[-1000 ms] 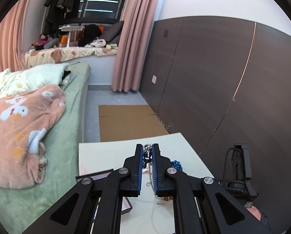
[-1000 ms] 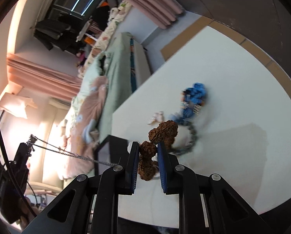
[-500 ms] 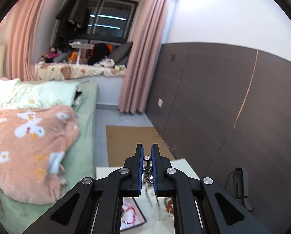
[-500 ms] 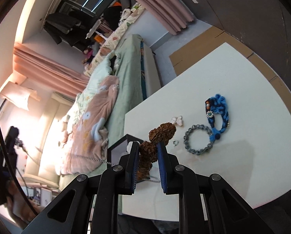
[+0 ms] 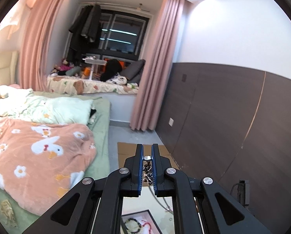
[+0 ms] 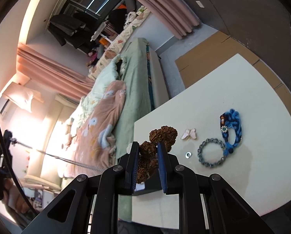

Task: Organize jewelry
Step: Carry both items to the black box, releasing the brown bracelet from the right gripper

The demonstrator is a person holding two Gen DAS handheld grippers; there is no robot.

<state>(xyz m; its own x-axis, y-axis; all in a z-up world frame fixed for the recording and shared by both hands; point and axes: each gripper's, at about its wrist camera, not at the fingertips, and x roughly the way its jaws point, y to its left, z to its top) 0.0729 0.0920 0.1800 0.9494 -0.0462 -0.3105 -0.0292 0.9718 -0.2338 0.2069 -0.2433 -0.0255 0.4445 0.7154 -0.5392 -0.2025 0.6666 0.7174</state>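
Note:
My left gripper (image 5: 147,152) is shut on a silver chain necklace (image 5: 147,170), lifted high; the chain hangs down toward a black jewelry box (image 5: 141,222) holding a bead bracelet. The chain also shows in the right wrist view (image 6: 73,162), stretched taut at the left. My right gripper (image 6: 147,146) is shut on a brown walnut-bead bracelet (image 6: 161,136) above the white table (image 6: 252,175). On the table lie a grey bead bracelet (image 6: 210,155), a blue braided bracelet (image 6: 231,130), a butterfly clip (image 6: 188,134) and a small ring (image 6: 188,154).
A bed with a green sheet and pink blanket (image 5: 38,152) lies left of the table. A dark panelled wall (image 5: 233,126) stands on the right. Cardboard (image 5: 126,152) covers the floor beyond the table. A dark box corner (image 6: 145,187) sits under my right gripper.
My left gripper has risen and tilted up with the chain; the table has dropped out of its view. My right gripper has pulled back slightly, still holding the walnut bracelet.

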